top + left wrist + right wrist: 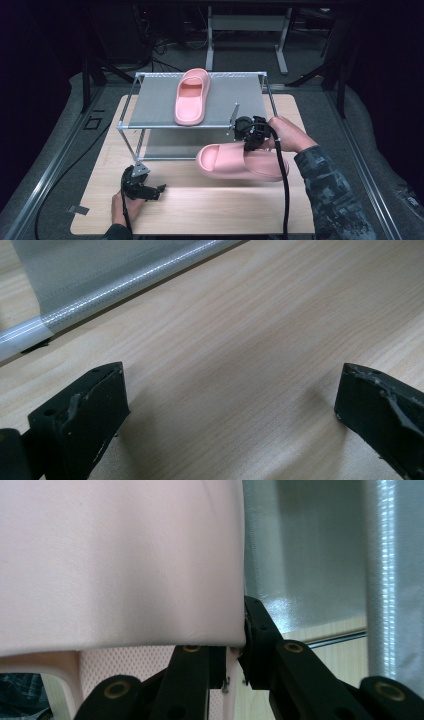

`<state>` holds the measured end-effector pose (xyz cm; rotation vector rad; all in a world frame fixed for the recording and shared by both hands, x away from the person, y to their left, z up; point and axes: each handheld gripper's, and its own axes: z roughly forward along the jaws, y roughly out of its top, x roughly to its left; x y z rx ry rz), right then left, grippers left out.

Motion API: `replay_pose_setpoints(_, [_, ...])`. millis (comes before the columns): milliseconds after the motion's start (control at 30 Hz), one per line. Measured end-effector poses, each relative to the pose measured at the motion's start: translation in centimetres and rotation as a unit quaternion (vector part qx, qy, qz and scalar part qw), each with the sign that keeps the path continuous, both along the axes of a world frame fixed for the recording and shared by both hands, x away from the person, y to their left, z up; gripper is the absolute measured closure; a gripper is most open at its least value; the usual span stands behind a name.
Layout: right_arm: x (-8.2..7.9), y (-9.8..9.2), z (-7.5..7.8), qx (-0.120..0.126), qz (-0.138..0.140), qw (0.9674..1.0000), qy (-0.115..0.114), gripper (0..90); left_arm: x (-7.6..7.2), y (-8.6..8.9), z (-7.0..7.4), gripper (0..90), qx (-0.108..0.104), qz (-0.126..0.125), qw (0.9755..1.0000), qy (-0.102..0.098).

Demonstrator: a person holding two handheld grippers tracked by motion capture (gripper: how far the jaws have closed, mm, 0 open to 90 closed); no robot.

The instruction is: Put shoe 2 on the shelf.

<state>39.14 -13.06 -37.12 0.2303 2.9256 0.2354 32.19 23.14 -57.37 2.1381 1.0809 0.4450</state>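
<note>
The right gripper (248,142) is clamped on one pink slipper (240,161) — its jaws are drawn in tight on the edge of the strap. In the right gripper view one black jaw sits under the broad pink band of that slipper (120,565) and the other presses against the band's side edge; the dimpled footbed shows pale beneath it. In the high view the held slipper hangs clear of the wooden table (200,210), its toe pointing toward the person's left, just in front of the metal rack (200,126) and level with the gap under the rack's top shelf. The right hand (287,135) grips the tool from the right side of the table.

The left gripper (150,191) rests low at the near left of the table, held by the left hand (122,202). In the left gripper view its jaws stand wide apart with nothing between them — bare wood grain of the table (240,355) lies in the gap, and the rack's grey mesh and white tube (105,290) cross the upper left corner.

Count: two pink slippers, one held and one second slipper (191,97) lying flat on the rack's top shelf, toe away from the person. One rack. Two grippers.
</note>
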Motion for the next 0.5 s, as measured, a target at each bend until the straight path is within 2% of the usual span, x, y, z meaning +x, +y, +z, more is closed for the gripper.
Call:
replay_pose_setpoints(167, [0.8, -0.1, 1.2, -0.007, -0.003, 0.9999, 0.009, 82.6, 0.0, 0.0, 0.0, 0.5, -0.001, -0.002, 1.0000, 0.000])
replay_pose_setpoints(300, [0.8, -0.3, 2.2, 0.003, -0.009, 1.0000, 0.002, 82.6, 0.0, 0.0, 0.0, 0.8, 0.002, -0.001, 1.0000, -0.002])
replay_pose_setpoints(500, [0.8, -0.6, 4.1, -0.002, -0.016, 0.9998, -0.007, 82.7, 0.0, 0.0, 0.0, 0.7, 0.001, -0.001, 1.0000, 0.000])
